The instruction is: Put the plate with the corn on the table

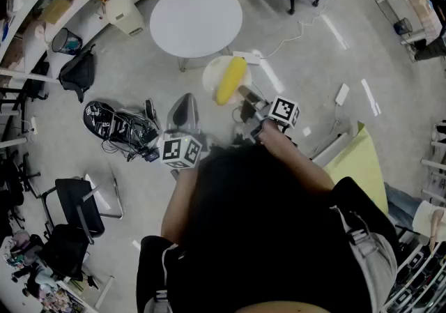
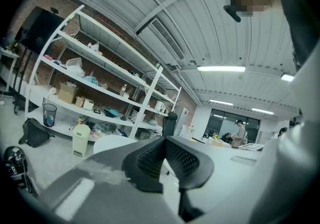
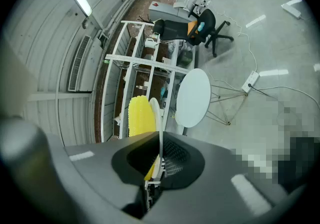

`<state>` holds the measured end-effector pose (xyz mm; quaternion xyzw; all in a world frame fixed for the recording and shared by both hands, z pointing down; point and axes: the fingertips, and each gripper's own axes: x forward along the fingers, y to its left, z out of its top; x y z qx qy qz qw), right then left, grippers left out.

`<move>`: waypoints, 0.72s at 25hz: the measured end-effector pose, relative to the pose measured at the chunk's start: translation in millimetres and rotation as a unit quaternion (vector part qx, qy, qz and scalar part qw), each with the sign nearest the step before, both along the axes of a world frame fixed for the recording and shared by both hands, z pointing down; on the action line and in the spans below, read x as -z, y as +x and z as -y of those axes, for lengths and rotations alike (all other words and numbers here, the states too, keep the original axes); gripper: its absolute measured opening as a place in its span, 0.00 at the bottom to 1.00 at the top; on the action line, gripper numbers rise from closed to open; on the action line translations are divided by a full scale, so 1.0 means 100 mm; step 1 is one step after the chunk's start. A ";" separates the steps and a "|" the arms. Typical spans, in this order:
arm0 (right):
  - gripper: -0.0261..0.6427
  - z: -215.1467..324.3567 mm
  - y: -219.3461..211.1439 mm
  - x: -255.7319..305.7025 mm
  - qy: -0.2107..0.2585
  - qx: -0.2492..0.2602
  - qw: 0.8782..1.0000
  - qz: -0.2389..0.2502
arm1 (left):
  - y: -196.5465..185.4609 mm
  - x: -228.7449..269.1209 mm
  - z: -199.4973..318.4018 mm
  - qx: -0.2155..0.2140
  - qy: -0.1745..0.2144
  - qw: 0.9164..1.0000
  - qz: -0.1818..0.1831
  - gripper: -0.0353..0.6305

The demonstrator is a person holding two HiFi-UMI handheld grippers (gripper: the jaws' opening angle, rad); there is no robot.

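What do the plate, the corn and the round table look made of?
Plate: probably plastic or melamine; thin cream rim, matte.
Corn: likely a plastic replica; uniformly bright yellow with moulded kernel rows.
Table: smooth white top, perhaps laminate, on thin metal-looking legs.

No text, label or number can be read.

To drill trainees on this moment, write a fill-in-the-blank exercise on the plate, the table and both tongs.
1. The right tongs hold the plate by its rim, with a yellow ___ on it.
2. The left tongs hold ___.
3. The round table is ___ in colour.
Missing words: corn; nothing; white.
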<state>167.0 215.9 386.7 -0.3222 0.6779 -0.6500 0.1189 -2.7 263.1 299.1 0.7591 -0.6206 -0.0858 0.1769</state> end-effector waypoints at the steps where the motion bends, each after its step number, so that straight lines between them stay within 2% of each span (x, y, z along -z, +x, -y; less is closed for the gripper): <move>1: 0.07 0.01 -0.03 0.01 0.005 0.002 1.000 0.007 | 0.00 0.00 0.00 0.001 0.000 1.000 -0.001 0.06; 5: 0.07 0.05 -0.07 0.04 0.017 0.006 1.000 0.019 | 0.01 0.00 0.02 0.002 -0.002 1.000 -0.006 0.06; 18: 0.07 0.11 -0.03 -0.03 0.004 0.003 1.000 0.013 | 0.12 -0.01 0.11 -0.004 -0.003 1.000 -0.003 0.06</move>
